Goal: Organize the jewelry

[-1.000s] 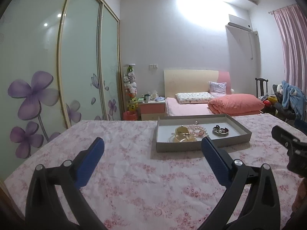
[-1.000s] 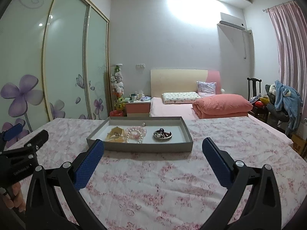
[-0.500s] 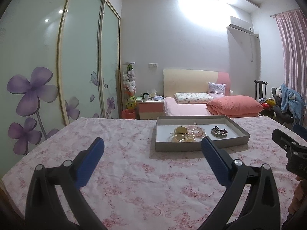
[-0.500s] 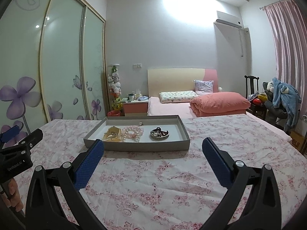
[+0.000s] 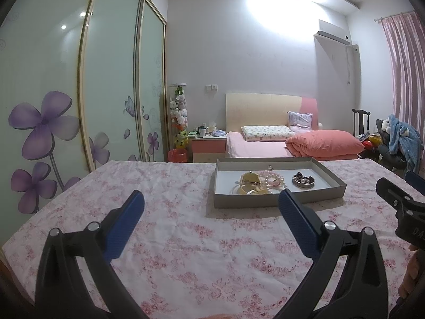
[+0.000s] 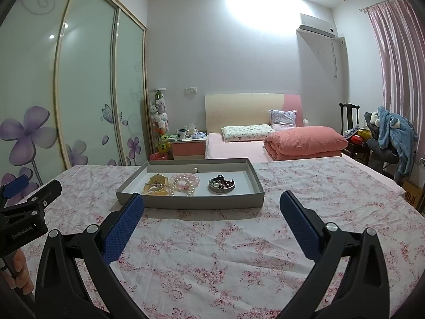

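A shallow grey tray [image 5: 276, 202] [image 6: 186, 202] lies on the pink floral cloth. In it are gold pieces [image 5: 249, 183] [image 6: 156, 184], a pink and white bead bracelet [image 5: 272, 180] [image 6: 185, 182] and a small round dish of dark jewelry [image 5: 303, 181] [image 6: 221, 184]. My left gripper [image 5: 211, 203] is open and empty, short of the tray's near left corner. My right gripper [image 6: 212, 206] is open and empty, just in front of the tray's near wall. Each gripper shows at the edge of the other's view.
The floral cloth [image 6: 239, 239] covers a wide table. A wardrobe with flower-printed sliding doors [image 5: 79, 106] stands on the left. A bed with a pink quilt [image 6: 305, 141] lies behind. A chair with clothes [image 6: 390, 133] is at the right.
Both grippers have tilted and risen slightly, so the tray sits a little lower and nearer in both views. Both stay open and empty.
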`<control>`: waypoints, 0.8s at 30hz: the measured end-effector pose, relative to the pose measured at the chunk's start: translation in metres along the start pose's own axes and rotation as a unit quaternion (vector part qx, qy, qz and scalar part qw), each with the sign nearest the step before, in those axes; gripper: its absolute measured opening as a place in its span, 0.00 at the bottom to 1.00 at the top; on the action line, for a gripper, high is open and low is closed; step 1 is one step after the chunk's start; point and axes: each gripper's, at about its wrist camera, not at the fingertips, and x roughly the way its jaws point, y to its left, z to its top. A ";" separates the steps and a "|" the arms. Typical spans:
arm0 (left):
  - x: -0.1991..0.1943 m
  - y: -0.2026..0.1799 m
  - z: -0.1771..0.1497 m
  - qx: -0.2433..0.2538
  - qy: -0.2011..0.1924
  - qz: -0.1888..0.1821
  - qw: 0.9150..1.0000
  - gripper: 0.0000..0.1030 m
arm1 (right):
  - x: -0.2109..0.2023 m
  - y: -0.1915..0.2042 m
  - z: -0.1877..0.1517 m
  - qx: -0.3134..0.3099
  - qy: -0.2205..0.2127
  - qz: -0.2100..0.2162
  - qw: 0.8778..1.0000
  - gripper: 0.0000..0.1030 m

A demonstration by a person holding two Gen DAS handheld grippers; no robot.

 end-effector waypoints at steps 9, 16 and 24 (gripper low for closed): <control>0.001 -0.001 -0.001 0.000 0.003 0.001 1.000 0.96 | 0.000 0.000 0.000 0.000 0.000 0.000 1.000 0.98; 0.001 -0.002 -0.001 0.001 0.002 0.000 1.000 0.96 | 0.000 0.001 0.000 0.001 0.001 0.000 1.000 0.98; 0.001 -0.003 -0.001 0.002 0.003 0.000 1.000 0.96 | 0.000 0.005 -0.001 -0.001 0.001 0.004 1.000 0.98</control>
